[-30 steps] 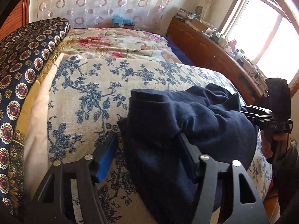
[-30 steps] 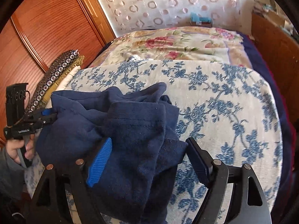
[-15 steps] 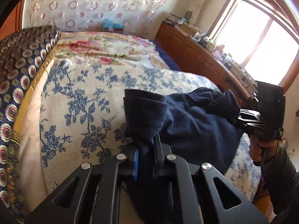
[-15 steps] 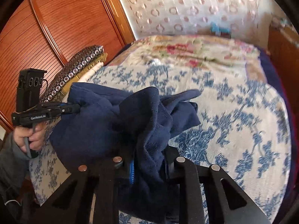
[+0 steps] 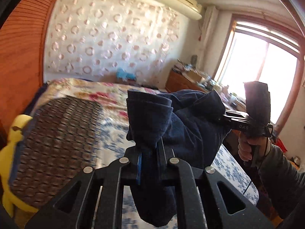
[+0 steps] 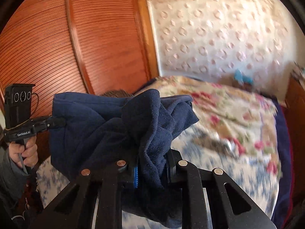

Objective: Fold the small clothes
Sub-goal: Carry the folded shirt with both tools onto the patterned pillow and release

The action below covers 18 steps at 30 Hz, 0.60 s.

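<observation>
A small dark blue garment (image 5: 183,126) hangs in the air above the bed, bunched and stretched between both grippers. My left gripper (image 5: 149,162) is shut on one edge of it, cloth squeezed between the pads. My right gripper (image 6: 152,169) is shut on the opposite edge of the garment (image 6: 106,126), a thick fold pinched in its jaws. In the left wrist view the right gripper (image 5: 226,117) shows at the right with a hand under it. The left gripper (image 6: 55,123) shows at the left of the right wrist view.
Below lies the bed with a blue-flowered white cover (image 5: 232,166) and a rose-patterned quilt (image 6: 228,110) farther back. A stack of patterned bedding (image 5: 61,141) sits left. A ribbed wooden wardrobe (image 6: 66,47), a wooden dresser (image 5: 179,82) and a bright window (image 5: 266,72) surround it.
Both grippers went from open around the garment on the bed to shut on it. Both then rose and tilted up, lifting the garment off the cover.
</observation>
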Available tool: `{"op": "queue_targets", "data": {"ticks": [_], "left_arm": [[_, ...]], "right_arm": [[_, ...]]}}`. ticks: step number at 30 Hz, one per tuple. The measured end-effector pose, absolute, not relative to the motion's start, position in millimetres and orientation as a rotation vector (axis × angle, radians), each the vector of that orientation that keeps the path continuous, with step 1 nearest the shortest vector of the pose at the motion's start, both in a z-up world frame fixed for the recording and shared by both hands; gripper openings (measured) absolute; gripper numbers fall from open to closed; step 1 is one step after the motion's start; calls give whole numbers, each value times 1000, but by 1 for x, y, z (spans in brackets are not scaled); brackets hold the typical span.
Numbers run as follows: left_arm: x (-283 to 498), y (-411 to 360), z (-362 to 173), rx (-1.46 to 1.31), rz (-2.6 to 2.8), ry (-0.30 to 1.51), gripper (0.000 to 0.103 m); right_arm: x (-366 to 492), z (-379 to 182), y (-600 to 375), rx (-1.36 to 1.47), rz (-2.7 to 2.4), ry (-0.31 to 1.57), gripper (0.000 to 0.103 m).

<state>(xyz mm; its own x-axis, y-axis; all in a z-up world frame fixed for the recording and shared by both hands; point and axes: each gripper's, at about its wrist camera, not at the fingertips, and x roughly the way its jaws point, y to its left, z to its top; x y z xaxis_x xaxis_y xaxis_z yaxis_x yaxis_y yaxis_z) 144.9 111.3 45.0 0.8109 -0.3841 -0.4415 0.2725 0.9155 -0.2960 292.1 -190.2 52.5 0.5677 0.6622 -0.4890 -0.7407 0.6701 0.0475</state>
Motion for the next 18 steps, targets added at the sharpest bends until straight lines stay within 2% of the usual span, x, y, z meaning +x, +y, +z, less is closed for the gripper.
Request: {"op": "queue_targets", "data": {"ticks": [5,10,16,18], "left_arm": [[131,161,49,-260,-226,462,12],[125,202,23,-327,-96,469,12],[120,236,-18,-393,2,502,12],[120,240,-25,-400,29,519,12]], "right_arm": [[326,72,-104,-256,900,469,20],[354,76,-11,-356,955,447,20],[380,44,80,-465,970,454,20],[393,37,102,-451,956,482,23]]}}
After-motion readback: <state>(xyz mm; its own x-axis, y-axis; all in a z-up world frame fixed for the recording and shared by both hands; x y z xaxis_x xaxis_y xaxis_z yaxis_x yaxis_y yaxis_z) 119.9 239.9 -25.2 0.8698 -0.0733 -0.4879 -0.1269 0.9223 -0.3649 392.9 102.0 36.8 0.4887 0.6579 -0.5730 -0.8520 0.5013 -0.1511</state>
